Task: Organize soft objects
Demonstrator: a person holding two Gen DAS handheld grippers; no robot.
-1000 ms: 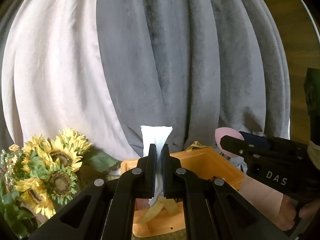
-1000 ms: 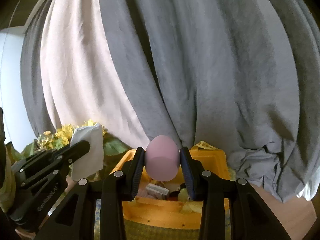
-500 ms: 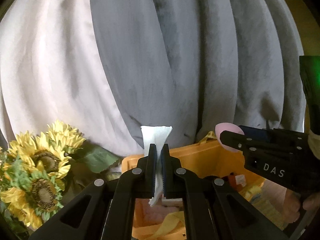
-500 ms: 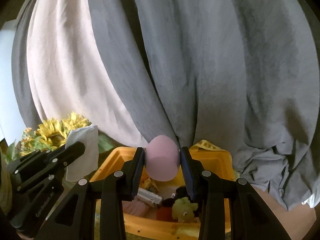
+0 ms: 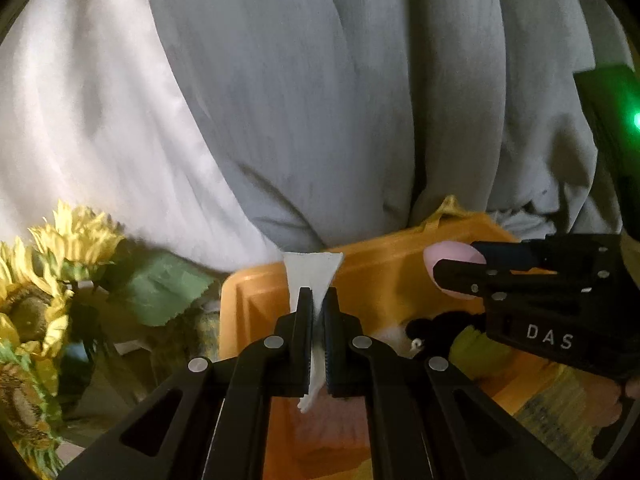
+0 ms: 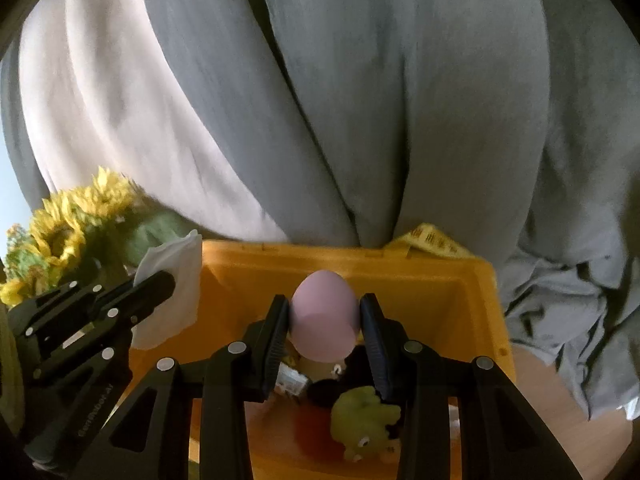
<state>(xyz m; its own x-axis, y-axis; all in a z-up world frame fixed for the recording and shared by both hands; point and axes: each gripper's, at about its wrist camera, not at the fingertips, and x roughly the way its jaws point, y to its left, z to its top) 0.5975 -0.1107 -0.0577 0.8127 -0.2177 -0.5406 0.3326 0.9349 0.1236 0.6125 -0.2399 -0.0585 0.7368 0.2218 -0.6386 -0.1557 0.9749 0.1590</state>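
A: What does the left claw (image 5: 316, 308) hold?

B: A white cloth (image 5: 313, 274). Its fingers are pressed together on it, so the top fans out above the tips and a ragged end hangs below them. It hangs over the near-left part of the orange bin (image 5: 376, 276).

A: And the right claw (image 6: 325, 316)?

B: Its two fingers pinch a pink egg-shaped sponge (image 6: 324, 316) by the sides, pointed end up. From the right wrist camera it sits above the middle of the bin (image 6: 440, 284), in front of the far wall.

A: Is there anything in the bin?

B: A yellow-green plush toy (image 6: 366, 428) lies near the front, with something black (image 6: 326, 392) just behind it and a red patch (image 6: 316, 432) to its left. A small pale packet (image 6: 292, 380) shows under the left finger. I cannot tell what these are more exactly.

A: What is around the bin?

B: Sunflowers (image 6: 72, 224) with green leaves stand beyond its left edge. A yellow tag (image 6: 432, 240) with print pokes over the far rim. Grey curtains (image 6: 360, 100) and a pale curtain (image 6: 100, 100) hang behind everything.

A: Are the two claws close?

B: They are side by side over the bin, apart from each other.
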